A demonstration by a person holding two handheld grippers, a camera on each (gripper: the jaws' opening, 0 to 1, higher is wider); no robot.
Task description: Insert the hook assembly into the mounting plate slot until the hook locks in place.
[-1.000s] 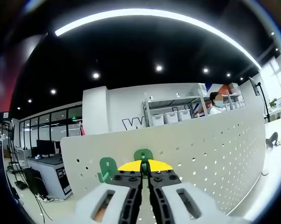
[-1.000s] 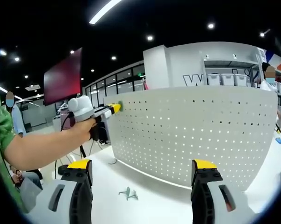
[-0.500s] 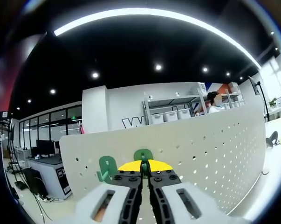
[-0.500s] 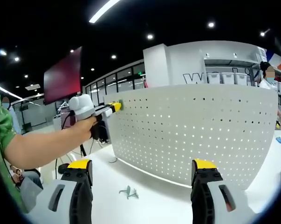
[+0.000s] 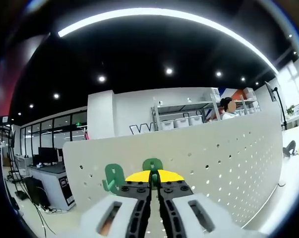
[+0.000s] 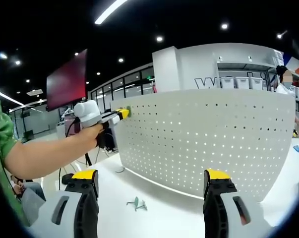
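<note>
1. Gripping a green hook (image 5: 152, 166) between closed jaws, left gripper (image 5: 152, 184) pressed it against the upper edge of the white pegboard (image 5: 228, 163); also seen from the right gripper view at the board's top left corner (image 6: 120, 114).
2. Beside it, a second green hook (image 5: 113, 177) already mounted on the board.
3. Right gripper (image 6: 151, 191) held with jaws wide apart, empty, facing the pegboard (image 6: 204, 144).
4. More loose hooks (image 6: 136, 204) lying on the white table (image 6: 154, 218), not yet fitted.
5. Judged mid-insertion: hook at the board, locking unconfirmed; seating and release probably left.
</note>
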